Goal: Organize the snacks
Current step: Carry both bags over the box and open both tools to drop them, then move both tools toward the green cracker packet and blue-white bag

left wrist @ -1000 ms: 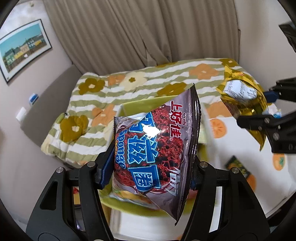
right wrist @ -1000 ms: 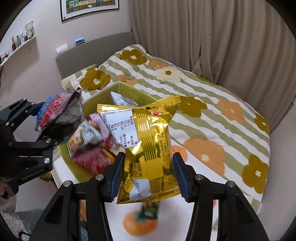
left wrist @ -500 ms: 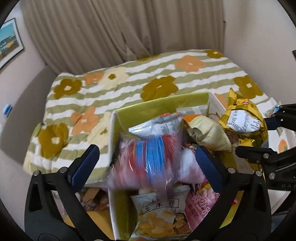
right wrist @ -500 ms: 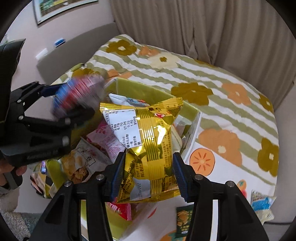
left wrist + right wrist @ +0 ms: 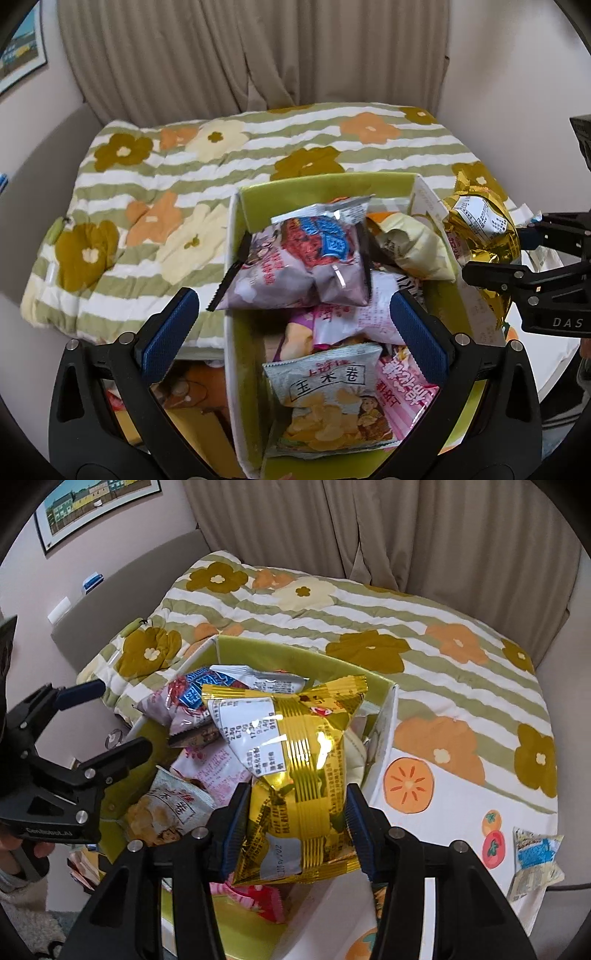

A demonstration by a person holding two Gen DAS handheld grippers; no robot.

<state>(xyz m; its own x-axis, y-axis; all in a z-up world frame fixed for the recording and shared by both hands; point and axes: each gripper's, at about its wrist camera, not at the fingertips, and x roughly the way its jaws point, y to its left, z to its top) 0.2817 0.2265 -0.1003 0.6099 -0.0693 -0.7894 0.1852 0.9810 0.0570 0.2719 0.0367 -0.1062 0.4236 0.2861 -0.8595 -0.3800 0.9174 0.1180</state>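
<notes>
Left gripper (image 5: 293, 312) is standing wide open, holding nothing, over the green box (image 5: 325, 182) at frame centre. The purple snack bag (image 5: 295, 266) is lying atop the pile inside. Right gripper (image 5: 295, 825) is clamping the gold snack bag (image 5: 295, 775), centre frame, above the box's right side.

The gold bag (image 5: 299, 782) hides the green box's (image 5: 258, 653) middle; its near end runs off-frame.
</notes>
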